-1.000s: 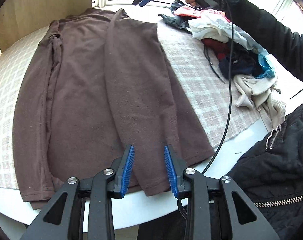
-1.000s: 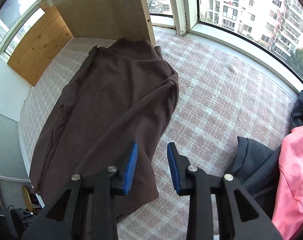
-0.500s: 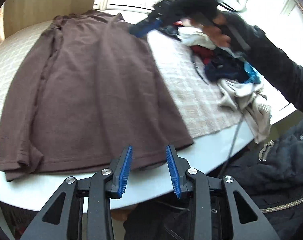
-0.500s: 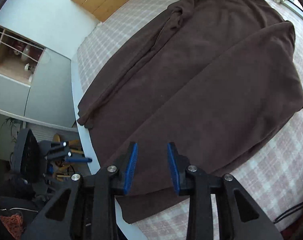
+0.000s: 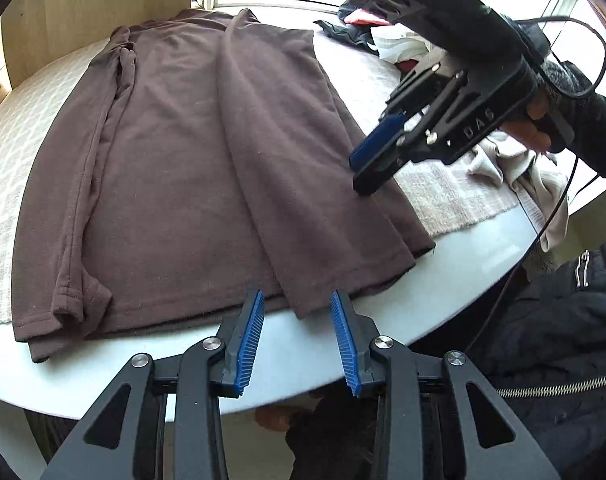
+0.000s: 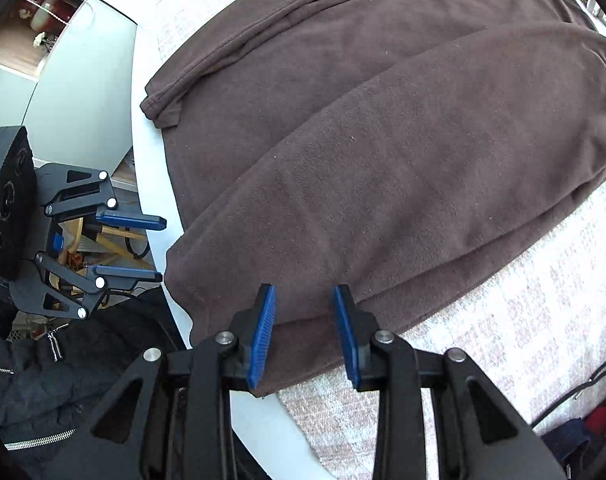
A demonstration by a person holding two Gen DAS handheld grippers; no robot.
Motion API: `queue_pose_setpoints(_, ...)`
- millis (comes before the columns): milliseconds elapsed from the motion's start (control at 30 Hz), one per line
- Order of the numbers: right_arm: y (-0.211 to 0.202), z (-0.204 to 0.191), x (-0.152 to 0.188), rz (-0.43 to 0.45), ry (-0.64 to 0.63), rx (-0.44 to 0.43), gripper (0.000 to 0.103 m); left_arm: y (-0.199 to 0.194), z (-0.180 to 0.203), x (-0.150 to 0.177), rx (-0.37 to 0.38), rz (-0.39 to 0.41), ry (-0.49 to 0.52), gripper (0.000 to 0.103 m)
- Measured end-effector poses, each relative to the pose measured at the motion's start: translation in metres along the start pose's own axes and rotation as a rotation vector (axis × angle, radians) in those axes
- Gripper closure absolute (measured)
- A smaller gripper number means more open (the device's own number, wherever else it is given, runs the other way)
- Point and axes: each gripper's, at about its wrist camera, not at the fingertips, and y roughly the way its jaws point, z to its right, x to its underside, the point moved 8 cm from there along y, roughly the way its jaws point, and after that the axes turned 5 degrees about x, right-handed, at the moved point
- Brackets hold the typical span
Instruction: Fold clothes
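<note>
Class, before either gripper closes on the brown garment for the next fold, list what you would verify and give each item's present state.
1. Brown long-sleeved top flat on the table: ok.
2. One side already folded over the middle: ok.
3. Left gripper open and empty, at the hem: ok.
4. Right gripper open and empty, over the folded edge: ok.
5. Pile of clothes apart from the top: ok.
6. Cable free of the fold: cannot tell.

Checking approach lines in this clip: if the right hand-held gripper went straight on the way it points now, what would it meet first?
Most likely the folded brown sweater, near its right edge by the hem. The right hand-held gripper points steeply down with open, empty jaws and nothing in between, though depth is hard to judge.
</note>
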Motion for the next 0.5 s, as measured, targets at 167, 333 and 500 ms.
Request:
queue_pose_setpoints(167, 0.000, 0.005, 0.005, 0.000, 0.017, -0.005, 0.072, 0.014, 0.004, -0.002, -0.057, -0.023, 0.044, 0.070)
queue_pose_setpoints(333, -0.006, 0.005, 0.012, -0.013, 0.009, 0.010, 0.072, 0.012, 0.000, -0.016, -0.085, 0.028, 0.031, 0.078)
queue_pose_setpoints(500, -0.006, 0.003, 0.014, -0.016, -0.009, 0.031, 0.072, -0.006, 0.011, -0.024, -0.137, 0.073, 0.101, 0.101)
